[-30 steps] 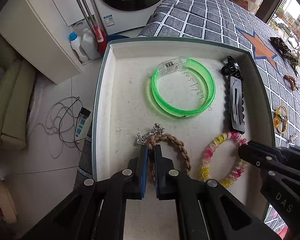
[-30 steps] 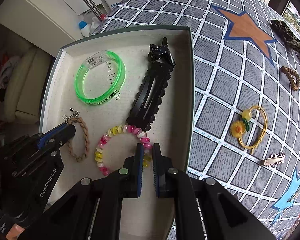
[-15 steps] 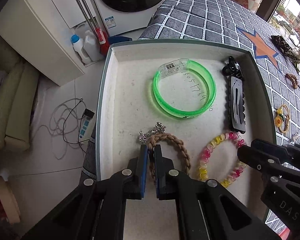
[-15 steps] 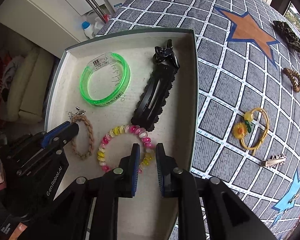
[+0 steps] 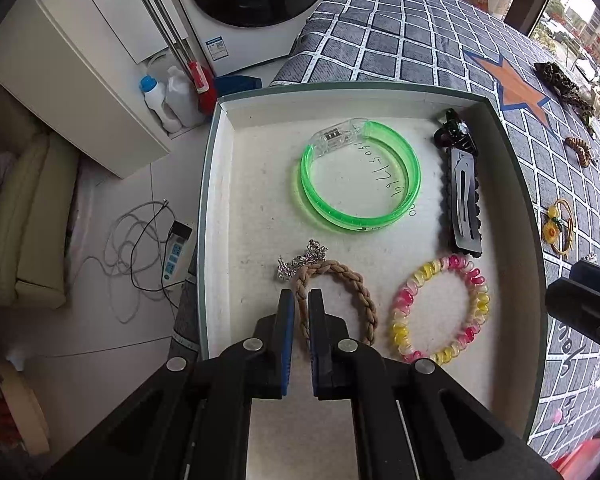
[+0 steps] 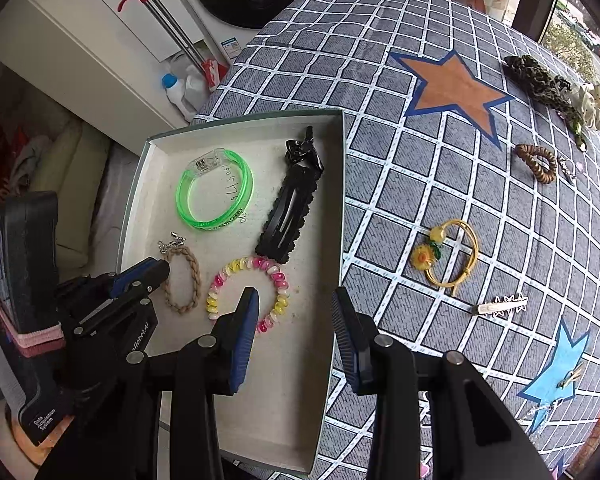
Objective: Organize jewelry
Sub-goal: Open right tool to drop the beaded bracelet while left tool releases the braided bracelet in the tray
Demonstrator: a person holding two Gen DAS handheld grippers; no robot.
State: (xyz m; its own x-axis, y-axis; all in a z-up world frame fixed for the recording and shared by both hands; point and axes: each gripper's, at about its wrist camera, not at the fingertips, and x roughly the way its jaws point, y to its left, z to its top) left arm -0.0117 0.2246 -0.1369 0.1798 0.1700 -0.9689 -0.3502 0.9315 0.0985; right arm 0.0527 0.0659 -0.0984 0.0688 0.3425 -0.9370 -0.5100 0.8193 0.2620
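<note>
A grey-green tray (image 5: 220, 200) (image 6: 342, 200) holds a green bangle (image 5: 360, 184) (image 6: 214, 190), a black hair clip (image 5: 462, 192) (image 6: 290, 208), a brown braided bracelet (image 5: 340, 280) (image 6: 184, 280) and a pink-and-yellow coil bracelet (image 5: 452, 262) (image 6: 260, 264). My left gripper (image 5: 300, 300) (image 6: 148, 272) points down into the tray, shut on the near left side of the braided bracelet. My right gripper (image 6: 296, 292) hangs above the tray's right part. Its jaws are opening with nothing between them, and the coil bracelet lies free on the tray floor below. In the left wrist view only the edge of the right gripper (image 5: 580, 292) shows.
On the checked tablecloth (image 6: 420, 168) to the right of the tray lie a yellow flower hair tie (image 6: 448, 256), a white star clip (image 6: 500, 306), a brown coil tie (image 6: 536, 162) and a dark green piece (image 6: 540, 84). The tray overhangs the table's left edge, above a floor with cables (image 5: 140, 240).
My right gripper let go of the coil bracelet, spread its jaws and rose off the tray. My left gripper stayed shut on the braided bracelet in the same spot.
</note>
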